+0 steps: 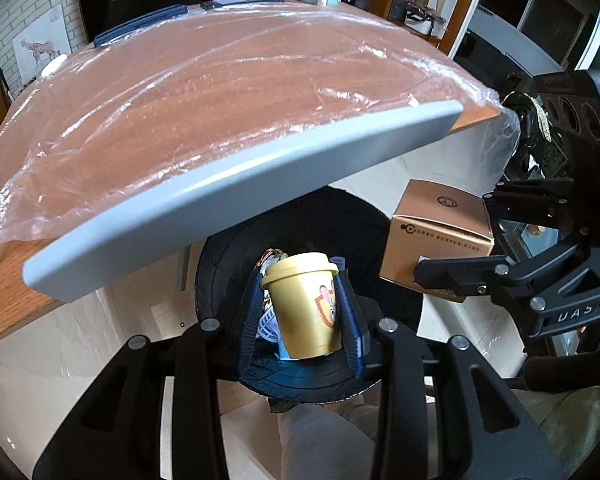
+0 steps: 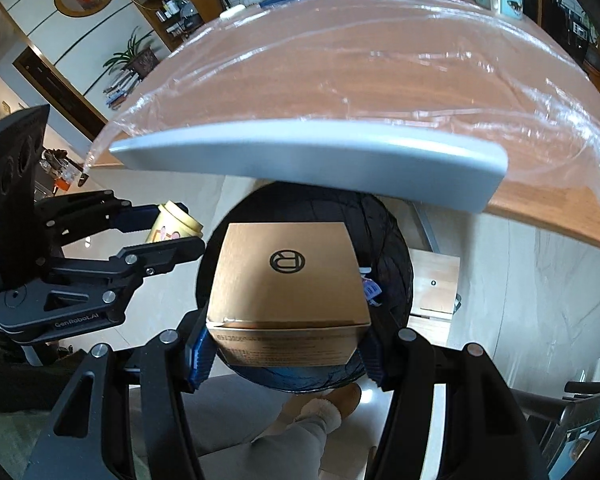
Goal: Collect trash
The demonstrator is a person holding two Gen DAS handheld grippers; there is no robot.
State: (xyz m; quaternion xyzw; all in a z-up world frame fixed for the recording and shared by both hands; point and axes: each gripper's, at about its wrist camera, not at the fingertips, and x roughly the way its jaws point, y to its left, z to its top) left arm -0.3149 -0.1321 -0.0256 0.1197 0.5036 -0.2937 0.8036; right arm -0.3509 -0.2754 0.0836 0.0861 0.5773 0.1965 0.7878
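Black bin (image 1: 220, 272) below table, left hand-held gripper (image 1: 300, 312) clamping cup (image 1: 304, 308), right hand-held gripper (image 2: 288, 344) clamping box (image 2: 288, 280).

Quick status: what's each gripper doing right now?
Left gripper: shut on the yellow cup.
Right gripper: shut on the brown box.

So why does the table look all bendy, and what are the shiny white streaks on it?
Left wrist view: the fisheye lens bows the table's grey edge, and light glares off the clear plastic sheet. Right wrist view: same curve and same streaky glare.
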